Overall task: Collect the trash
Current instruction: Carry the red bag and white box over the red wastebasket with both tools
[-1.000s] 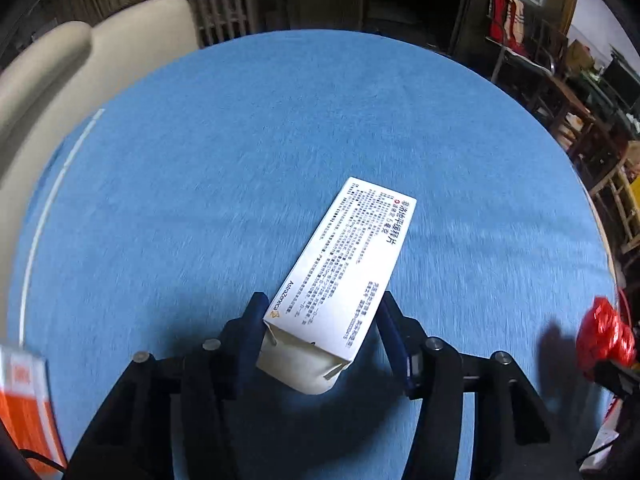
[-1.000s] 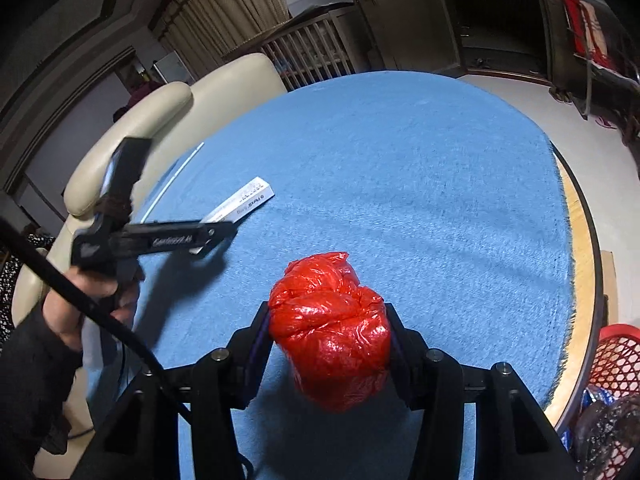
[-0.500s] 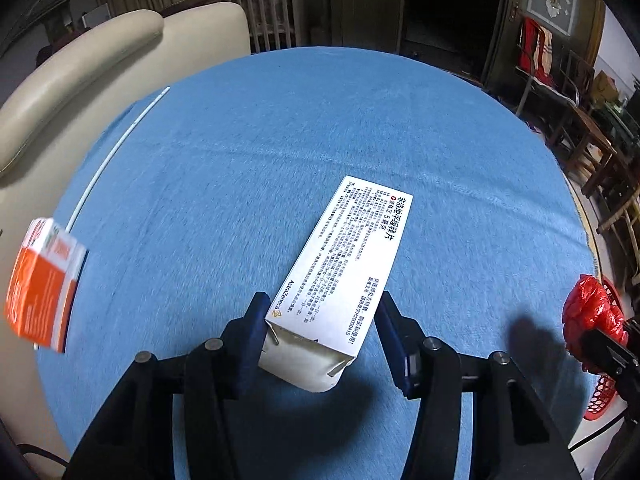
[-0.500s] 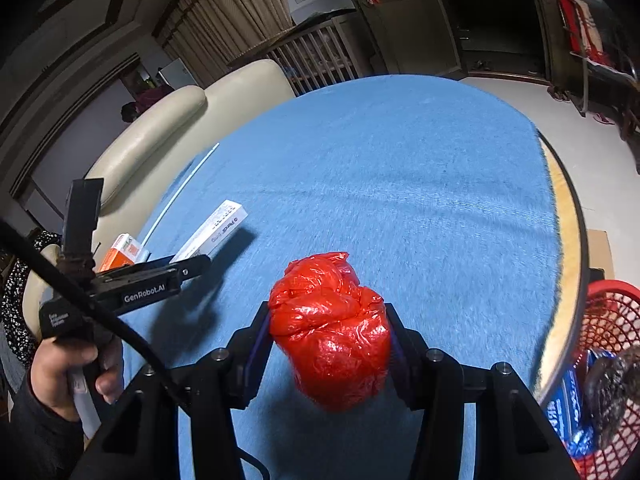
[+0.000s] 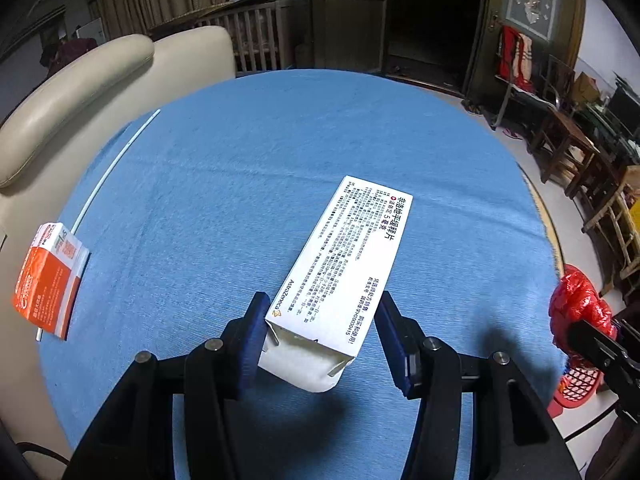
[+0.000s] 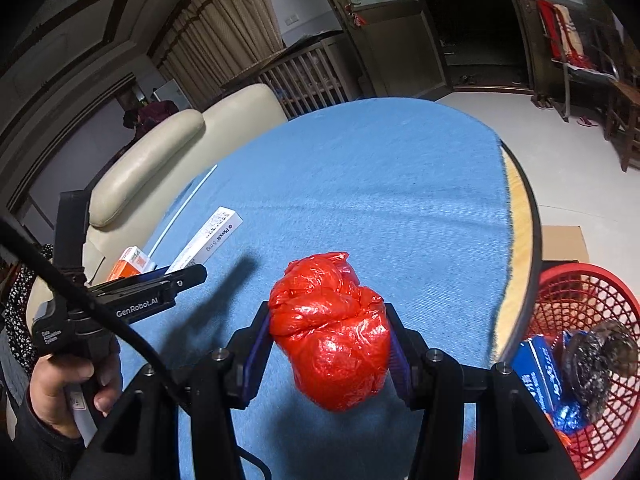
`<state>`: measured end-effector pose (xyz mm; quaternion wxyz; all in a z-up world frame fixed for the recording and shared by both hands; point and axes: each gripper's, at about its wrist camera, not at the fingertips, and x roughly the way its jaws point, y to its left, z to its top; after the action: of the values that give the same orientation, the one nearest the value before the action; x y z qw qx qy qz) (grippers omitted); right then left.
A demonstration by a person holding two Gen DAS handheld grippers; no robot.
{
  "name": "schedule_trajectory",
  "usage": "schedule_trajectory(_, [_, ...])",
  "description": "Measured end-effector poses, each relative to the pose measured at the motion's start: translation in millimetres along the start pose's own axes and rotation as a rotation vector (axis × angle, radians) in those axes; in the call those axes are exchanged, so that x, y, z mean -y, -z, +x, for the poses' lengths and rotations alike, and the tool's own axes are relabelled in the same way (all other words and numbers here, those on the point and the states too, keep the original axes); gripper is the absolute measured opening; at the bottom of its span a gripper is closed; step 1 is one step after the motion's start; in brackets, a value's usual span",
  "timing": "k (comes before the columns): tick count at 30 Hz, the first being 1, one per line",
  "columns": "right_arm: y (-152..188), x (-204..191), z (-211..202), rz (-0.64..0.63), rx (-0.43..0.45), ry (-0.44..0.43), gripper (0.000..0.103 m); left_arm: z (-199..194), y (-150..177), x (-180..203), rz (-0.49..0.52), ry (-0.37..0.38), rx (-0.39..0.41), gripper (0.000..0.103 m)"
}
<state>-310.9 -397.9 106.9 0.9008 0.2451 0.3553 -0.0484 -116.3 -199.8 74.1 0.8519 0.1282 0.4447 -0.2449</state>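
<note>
Plainly, the white medicine box (image 5: 344,264) sits clamped by its near end between the blue pads of the left gripper (image 5: 320,336), its long printed face running forward and slightly right from the fingers, lifted clear above the blue tablecloth (image 5: 240,168). Its near end flap is open (pale inner card shows there). The crumpled red plastic bag (image 6: 332,332) is squeezed between the pads of the right gripper (image 6: 330,344), bulging above and below the fingers and also off the cloth.

To the right of the right gripper, past the round table's bare wooden edge (image 6: 520,240) and lower down, stands a red mesh basket (image 6: 592,292) holding a blue packet (image 6: 540,372) and dark crinkled wrappers (image 6: 600,356). Left of the left gripper, an orange and white box (image 5: 50,280) lies on the cloth near its edge, with a thin white stick (image 5: 116,164) running ahead of it along that edge. Beyond this edge is a cream sofa (image 5: 88,92). A bare hand (image 6: 68,384) grips the handle of the left gripper, seen from the right wrist camera.
</note>
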Motion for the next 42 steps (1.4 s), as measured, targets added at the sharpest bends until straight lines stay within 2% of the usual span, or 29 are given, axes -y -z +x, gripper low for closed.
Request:
schedule_trajectory(10, [10,24,-32,0.066,0.058,0.039,0.055,0,1,30,0.056,0.056,-0.013,0.055])
schedule_trajectory(19, [20,62,-61,0.153,0.106,0.092,0.055,5,1,61,0.118,0.098,-0.041,0.055])
schedule_trajectory(36, [36,155,-113,0.354,0.186,0.262,0.055,11,5,148,0.271,0.213,-0.086,0.055])
schedule_trajectory(42, [39,175,-123,0.398,0.194,0.292,0.055,11,4,178,0.336,0.244,-0.089,0.055])
